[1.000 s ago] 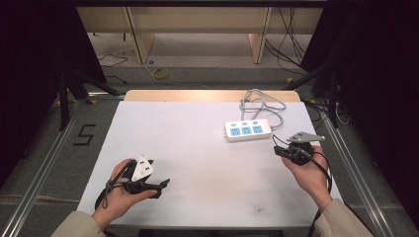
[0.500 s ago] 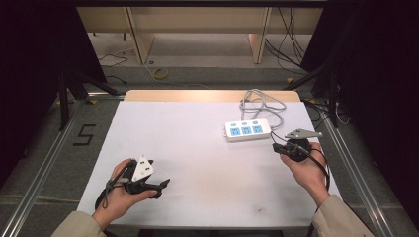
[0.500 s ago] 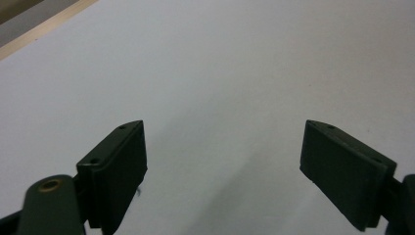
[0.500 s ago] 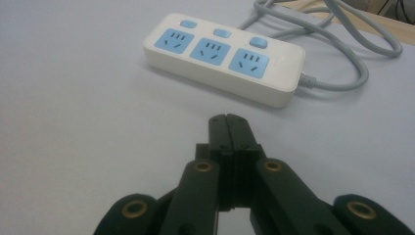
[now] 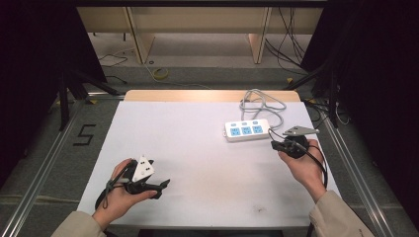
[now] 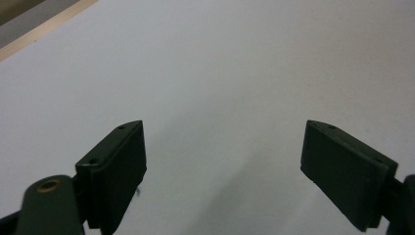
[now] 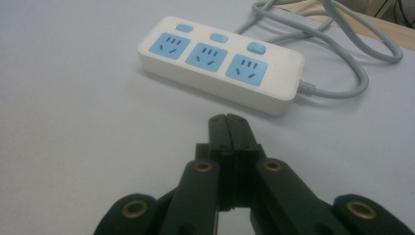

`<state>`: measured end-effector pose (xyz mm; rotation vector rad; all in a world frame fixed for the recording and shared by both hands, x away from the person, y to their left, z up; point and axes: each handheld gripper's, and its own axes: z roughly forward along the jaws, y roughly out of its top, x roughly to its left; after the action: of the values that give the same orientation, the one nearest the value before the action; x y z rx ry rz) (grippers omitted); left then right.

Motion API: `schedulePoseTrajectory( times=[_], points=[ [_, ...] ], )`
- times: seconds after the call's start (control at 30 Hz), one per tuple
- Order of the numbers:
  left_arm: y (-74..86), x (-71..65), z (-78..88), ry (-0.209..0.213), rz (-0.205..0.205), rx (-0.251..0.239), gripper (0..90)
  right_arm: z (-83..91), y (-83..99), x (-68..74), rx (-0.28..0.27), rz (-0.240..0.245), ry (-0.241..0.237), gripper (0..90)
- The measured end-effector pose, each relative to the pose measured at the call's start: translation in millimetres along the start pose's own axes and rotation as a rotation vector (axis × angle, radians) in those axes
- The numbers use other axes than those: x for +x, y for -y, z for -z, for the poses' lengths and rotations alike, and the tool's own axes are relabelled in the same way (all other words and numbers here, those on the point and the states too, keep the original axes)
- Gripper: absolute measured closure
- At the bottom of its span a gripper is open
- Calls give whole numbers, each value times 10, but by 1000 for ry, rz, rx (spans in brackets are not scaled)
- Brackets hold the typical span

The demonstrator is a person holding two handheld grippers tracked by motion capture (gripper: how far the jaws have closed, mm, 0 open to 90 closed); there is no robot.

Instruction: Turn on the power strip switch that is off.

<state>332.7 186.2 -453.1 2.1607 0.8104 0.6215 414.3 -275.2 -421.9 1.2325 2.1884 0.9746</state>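
White power strip (image 5: 247, 130), three blue sockets, three blue buttons, grey looped cord (image 5: 262, 101); sits right of middle on white bench (image 5: 197, 148). Right claw (image 5: 274, 145) shut, empty, just beside strip. Left claw (image 5: 163, 185) open, lower left. Dark room, grey floor.

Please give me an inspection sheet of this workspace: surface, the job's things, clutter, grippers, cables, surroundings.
Surface: white table, a faint mark near the front edge.
Job's things: white power strip with three blue sockets, lying flat, nothing plugged in.
Clutter: nothing seen.
Grippers: left gripper open, over bare table; right gripper shut, empty, pointing at the strip, apart from it.
Cables: strip's grey cord looped behind it.
Surroundings: floor cables, wooden furniture legs.
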Motion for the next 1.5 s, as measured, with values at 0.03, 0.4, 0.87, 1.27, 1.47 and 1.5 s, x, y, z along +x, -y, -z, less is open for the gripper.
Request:
schedulePoseTrajectory(
  times=[0.03, 0.4, 0.87, 1.27, 1.47, 1.5],
  points=[
    [0, 1, 1, 1, 0, 1, 168, -4, -3, -1, 0, -2, 1, 900],
    [0, 2, 0, 0, 0, 2, 169, -52, -49, -26, 4, 0, 8, 900],
    [2, 0, -4, 0, 2, 1, 169, -121, -112, -58, 4, 4, 18, 900],
    [0, -1, -8, 2, -1, 2, 169, -187, -166, -89, 9, -2, 21, 900],
    [-1, -10, -10, 1, 1, 3, 169, -226, -184, -110, 12, -4, 28, 900],
    [-3, -12, -10, 2, -1, 5, 169, -231, -185, -115, 13, -4, 29, 900]
  ],
)
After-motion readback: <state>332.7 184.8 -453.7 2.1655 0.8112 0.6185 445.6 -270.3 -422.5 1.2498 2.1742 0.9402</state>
